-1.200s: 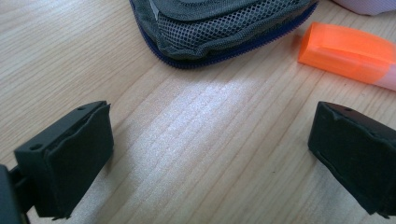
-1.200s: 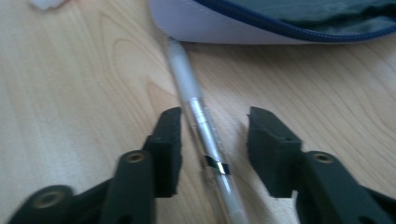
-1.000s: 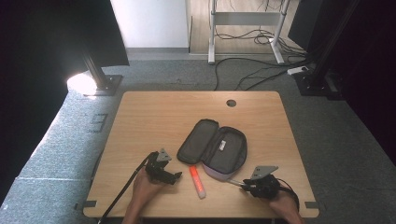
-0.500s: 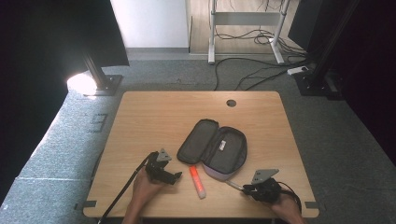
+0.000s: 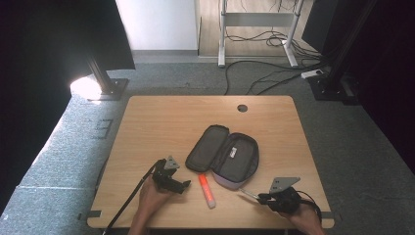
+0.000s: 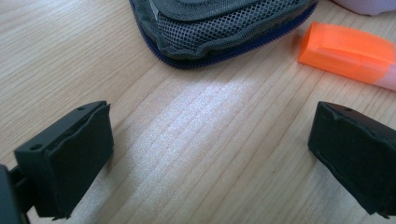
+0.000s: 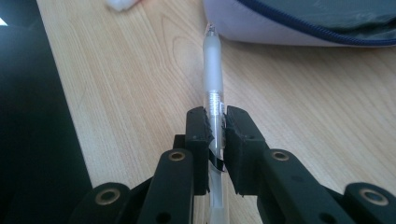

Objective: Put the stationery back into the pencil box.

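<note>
The right gripper [image 7: 215, 122] is clamped on a clear pen [image 7: 213, 74], and the right gripper view makes the grip plain: both black jaws are pressed against the barrel, the pen runs forward between them, and its tip is pointed at the pale outer wall of the pencil case [image 7: 289, 28], just short of it. From the high view the same pen [image 5: 249, 194] is seen as a thin sliver that sticks out of the right gripper [image 5: 266, 198] toward the case, near the front right corner of the table [image 5: 161, 122].

The case [image 5: 222, 155] is seen whole from above: unzipped, laid open in two halves at the middle of the table. An orange marker [image 5: 207, 190] is laid just in front of it, between the two hands.

The left gripper [image 5: 183, 185] is held low near the front left of the table. In the left gripper view its jaws are spread wide apart with bare wood between them; the mesh lining and blue zip of the case [image 6: 219, 25] are shown close ahead, and the marker [image 6: 348, 53] lies beside the right-hand jaw.
</note>
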Motion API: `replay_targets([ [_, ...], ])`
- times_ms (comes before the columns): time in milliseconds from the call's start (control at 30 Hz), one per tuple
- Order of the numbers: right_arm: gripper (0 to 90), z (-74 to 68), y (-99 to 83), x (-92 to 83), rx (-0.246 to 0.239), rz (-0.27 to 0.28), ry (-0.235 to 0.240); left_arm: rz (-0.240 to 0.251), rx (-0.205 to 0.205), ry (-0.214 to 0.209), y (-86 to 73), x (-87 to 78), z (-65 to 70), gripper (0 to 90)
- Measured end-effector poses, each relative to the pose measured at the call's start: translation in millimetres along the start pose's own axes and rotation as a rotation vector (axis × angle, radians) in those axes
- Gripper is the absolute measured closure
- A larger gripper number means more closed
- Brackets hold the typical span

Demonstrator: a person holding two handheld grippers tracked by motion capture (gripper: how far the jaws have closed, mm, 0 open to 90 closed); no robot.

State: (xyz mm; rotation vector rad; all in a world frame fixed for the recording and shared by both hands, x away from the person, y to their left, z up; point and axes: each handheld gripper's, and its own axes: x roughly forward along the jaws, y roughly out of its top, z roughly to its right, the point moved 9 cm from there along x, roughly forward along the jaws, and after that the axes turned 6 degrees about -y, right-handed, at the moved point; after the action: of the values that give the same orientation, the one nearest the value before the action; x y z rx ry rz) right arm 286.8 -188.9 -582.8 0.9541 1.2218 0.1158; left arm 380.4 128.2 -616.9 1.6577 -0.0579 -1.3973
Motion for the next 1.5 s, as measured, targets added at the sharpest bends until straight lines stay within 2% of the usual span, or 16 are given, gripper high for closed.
replay_targets([
  [300, 78.5, 6.7, 9.3, -12.7, 0.017, 0.017, -0.005, 0.0, 0.0, 0.0, 0.0, 0.0, 0.0, 0.0],
  [633, 78.5, 24.0, 22.9, -19.7, 0.02, 0.022, -0.058, 0.0, -0.001, 0.0, 0.0, 0.0, 0.0, 0.0],
  [833, 78.5, 36.1, 32.9, -17.1, 0.036, 0.027, -0.085, 0.0, 0.0, -0.001, 0.0, 0.0, 0.0, 0.0],
  [1000, 78.5, 49.9, 40.1, -11.8, 0.069, 0.024, -0.128, 0.0, 0.0, 0.0, 0.0, 0.0, 0.0, 0.0],
  [1300, 78.5, 62.3, 49.2, -4.0, 0.099, 0.033, -0.15, 0.0, 0.0, 0.0, 0.0, 0.0, 0.0, 0.0],
  [1500, 78.5, 72.2, 58.5, 1.7, 0.12, 0.042, -0.185, 0.0, 0.0, 0.0, 0.0, 0.0, 0.0, 0.0],
])
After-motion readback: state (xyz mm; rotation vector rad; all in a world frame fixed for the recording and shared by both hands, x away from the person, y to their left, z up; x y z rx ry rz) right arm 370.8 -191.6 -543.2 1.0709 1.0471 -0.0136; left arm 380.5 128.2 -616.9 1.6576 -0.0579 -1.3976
